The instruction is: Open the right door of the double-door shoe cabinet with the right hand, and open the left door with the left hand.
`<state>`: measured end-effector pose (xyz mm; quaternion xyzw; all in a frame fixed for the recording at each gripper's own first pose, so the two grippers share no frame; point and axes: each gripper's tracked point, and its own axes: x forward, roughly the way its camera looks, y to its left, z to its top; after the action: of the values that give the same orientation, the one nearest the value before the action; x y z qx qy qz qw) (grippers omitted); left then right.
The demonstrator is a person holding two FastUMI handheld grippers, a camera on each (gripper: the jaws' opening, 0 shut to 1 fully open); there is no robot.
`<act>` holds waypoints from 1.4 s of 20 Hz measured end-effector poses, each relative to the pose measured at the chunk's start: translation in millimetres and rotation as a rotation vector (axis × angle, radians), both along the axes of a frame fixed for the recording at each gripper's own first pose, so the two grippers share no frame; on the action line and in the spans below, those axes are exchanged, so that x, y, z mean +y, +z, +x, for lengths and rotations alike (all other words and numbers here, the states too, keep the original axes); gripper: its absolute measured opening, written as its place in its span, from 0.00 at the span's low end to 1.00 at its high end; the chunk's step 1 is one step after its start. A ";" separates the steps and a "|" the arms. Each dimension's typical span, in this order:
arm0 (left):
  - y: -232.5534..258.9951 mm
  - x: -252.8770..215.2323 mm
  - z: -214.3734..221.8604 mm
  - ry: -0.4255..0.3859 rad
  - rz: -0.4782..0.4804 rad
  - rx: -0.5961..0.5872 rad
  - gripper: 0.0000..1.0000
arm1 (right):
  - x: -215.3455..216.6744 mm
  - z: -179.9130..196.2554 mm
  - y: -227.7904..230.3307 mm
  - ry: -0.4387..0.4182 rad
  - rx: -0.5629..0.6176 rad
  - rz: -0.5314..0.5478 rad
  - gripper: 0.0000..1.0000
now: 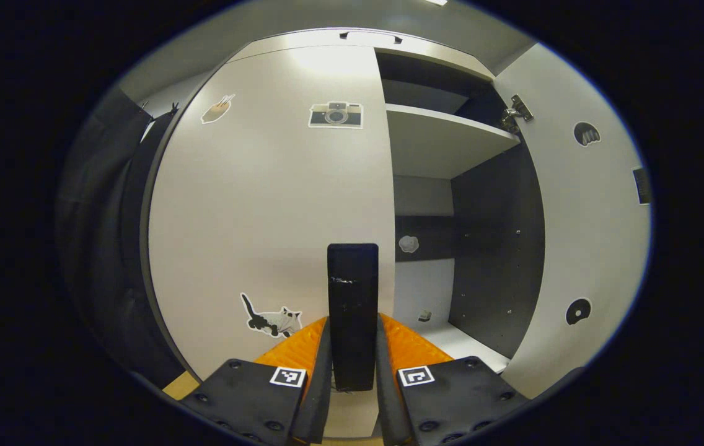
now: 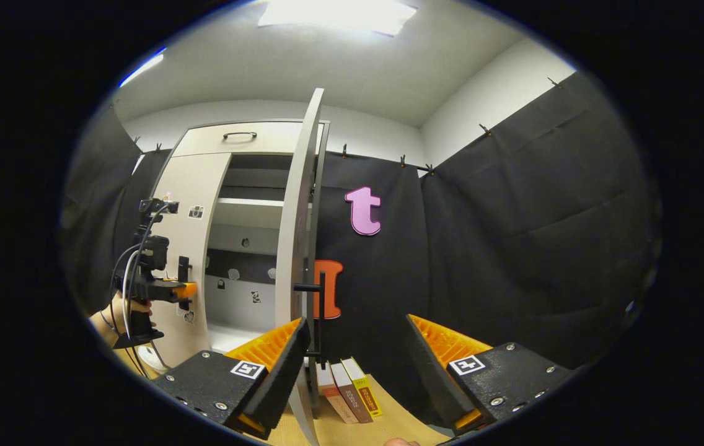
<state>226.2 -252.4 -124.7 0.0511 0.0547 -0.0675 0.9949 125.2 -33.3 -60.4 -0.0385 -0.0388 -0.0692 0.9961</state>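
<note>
Left tongs clamped on left door handle, right door ajar; right tongs seemingly spread.

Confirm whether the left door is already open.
No. In the left gripper view the left door sits flush and closed, the left gripper clamped on its handle, while the right door is swung open.

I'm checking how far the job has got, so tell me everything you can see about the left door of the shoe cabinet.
The left door is a flat, pale grey panel, upright and closed, flush with the cabinet front. Stickers dot its face: a camera near the top and a cat low down. Its dark vertical handle sits at the inner edge, and the left gripper is closed on it, a finger on either side. The compartment beside it stands open.
</note>
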 end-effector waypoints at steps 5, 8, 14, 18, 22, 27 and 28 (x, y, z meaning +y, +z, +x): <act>1.4 0.1 -3.7 -0.021 0.008 -0.014 0.12 | 10.9 1.1 3.5 0.023 -0.006 0.019 0.92; -0.2 2.1 -18.1 -0.062 -0.021 -0.003 0.09 | 14.5 2.0 4.1 0.034 -0.005 0.015 0.92; 9.5 12.2 -52.0 -0.139 -0.057 0.025 0.09 | 25.9 6.7 8.0 0.065 -0.021 0.018 0.92; 12.9 19.6 -72.3 -0.179 -0.072 0.035 0.09 | 36.7 5.5 8.6 0.096 -0.024 0.023 0.92; 17.9 35.0 -96.7 -0.194 -0.066 0.039 0.08 | 45.7 4.3 8.7 0.126 -0.026 0.031 0.92; 26.5 61.0 -126.0 -0.212 -0.071 0.037 0.09 | 60.1 5.0 7.1 0.163 -0.026 0.057 0.92; 28.5 66.9 -132.3 -0.216 -0.073 0.034 0.08 | 61.5 4.7 5.8 0.168 -0.023 0.056 0.92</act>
<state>93.9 -185.6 -96.2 0.0193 0.0630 -0.1772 0.9820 130.0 28.2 -54.6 -0.0067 -0.0515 0.0130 0.9986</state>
